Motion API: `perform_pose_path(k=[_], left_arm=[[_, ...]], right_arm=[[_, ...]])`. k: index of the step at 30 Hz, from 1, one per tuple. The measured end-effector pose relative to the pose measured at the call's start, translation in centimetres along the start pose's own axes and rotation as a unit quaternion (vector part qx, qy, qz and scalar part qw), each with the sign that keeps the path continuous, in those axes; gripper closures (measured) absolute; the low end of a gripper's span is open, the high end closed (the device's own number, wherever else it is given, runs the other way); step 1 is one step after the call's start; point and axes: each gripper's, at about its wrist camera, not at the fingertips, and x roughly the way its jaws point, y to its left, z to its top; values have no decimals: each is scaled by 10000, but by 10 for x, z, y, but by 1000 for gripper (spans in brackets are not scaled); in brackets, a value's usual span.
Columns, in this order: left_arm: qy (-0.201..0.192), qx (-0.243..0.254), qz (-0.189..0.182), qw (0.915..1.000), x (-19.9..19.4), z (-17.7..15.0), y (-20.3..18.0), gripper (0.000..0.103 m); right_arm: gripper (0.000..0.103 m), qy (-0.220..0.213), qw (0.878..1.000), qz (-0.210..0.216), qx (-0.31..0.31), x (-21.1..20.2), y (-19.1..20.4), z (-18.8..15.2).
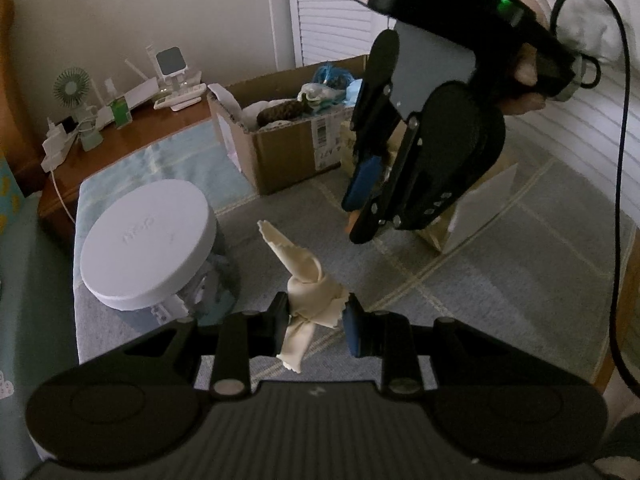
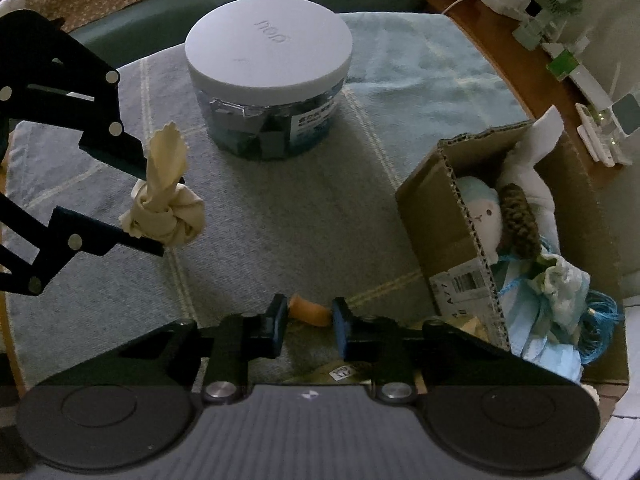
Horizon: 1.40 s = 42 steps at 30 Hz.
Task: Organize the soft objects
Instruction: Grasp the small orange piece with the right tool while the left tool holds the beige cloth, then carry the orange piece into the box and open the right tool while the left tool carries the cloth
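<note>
Fingers of the left gripper (image 1: 318, 322) are clamped on a knotted cream cloth (image 1: 308, 296), held clear above the blanket-covered surface (image 1: 460, 264), while those of the right gripper (image 2: 308, 322) look closed on a small orange piece (image 2: 308, 312) pinched only at their very tips. That shallow hold is the likely failure: a tilt or quick swing toward the cardboard box (image 2: 460, 216) of soft toys, off to the right of the right fingers, could let the piece slide out. The cloth's loose tail, hanging below the left fingers, could snag the white-lidded jar (image 1: 148, 240) beside them.
</note>
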Motion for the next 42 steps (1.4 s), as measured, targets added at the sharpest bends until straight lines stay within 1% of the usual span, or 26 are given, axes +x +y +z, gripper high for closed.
perform_pose_path(k=[4, 9, 14, 23, 28, 35, 40, 42], left_arm=[[41, 2, 19, 10000, 1, 1, 1, 76], [55, 33, 20, 10000, -1, 2, 3, 76], [-6, 1, 45, 10000, -7, 4, 5, 76], [-157, 122, 67, 9998, -24, 11, 0, 76], [-262, 127, 38, 9996, -30, 19, -3, 76], [-386, 39, -24, 9992, -29, 27, -1, 76], [-420, 24, -18, 9991, -26, 34, 0, 76], [-450, 9, -27, 9990, -25, 38, 1, 76]], right_arm=[[75, -83, 10000, -20, 8, -3, 2, -2], [75, -249, 9997, -39, 14, -18, 11, -6], [75, -430, 9990, -109, 106, -32, 18, -11], [75, -808, 9960, -262, 280, -64, 22, -19], [75, -1083, 9919, -469, 476, -84, 9, -27], [75, -1326, 9830, -832, 954, -108, -27, -41], [75, -1511, 9735, -990, 1399, -111, -62, -42], [74, -1522, 9708, -950, 1591, -106, -74, -42]])
